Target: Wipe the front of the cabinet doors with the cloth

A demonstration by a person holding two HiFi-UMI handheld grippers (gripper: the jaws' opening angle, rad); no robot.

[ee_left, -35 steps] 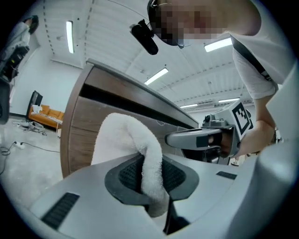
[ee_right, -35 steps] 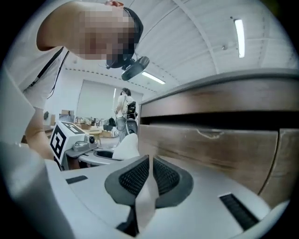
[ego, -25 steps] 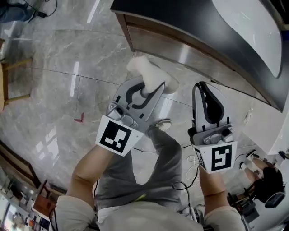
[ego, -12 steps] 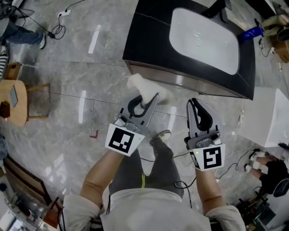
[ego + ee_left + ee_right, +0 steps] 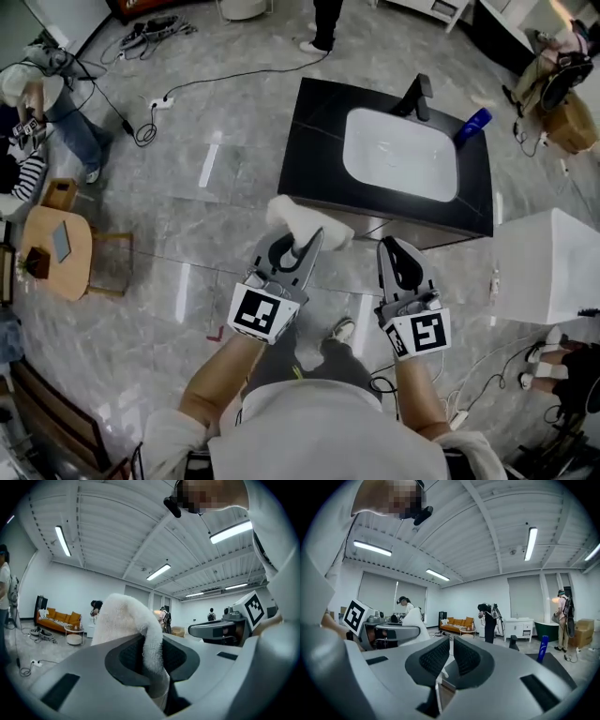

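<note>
the left hand-held gripper [image 5: 307,246] is clamped on a fluffy white cloth [image 5: 302,221] (a thick fold is squeezed between the pads, and the rest sticks up out of the jaws). just beside it, the right hand-held gripper [image 5: 394,248] has its jaws pressed nearly together with nothing in them. the cloth is up in the air, not on the cabinet [image 5: 314,150]. past it, the black worktop [image 5: 473,187] holds a white sink [image 5: 401,155], with a blue bottle [image 5: 475,124] at the far right corner.
</note>
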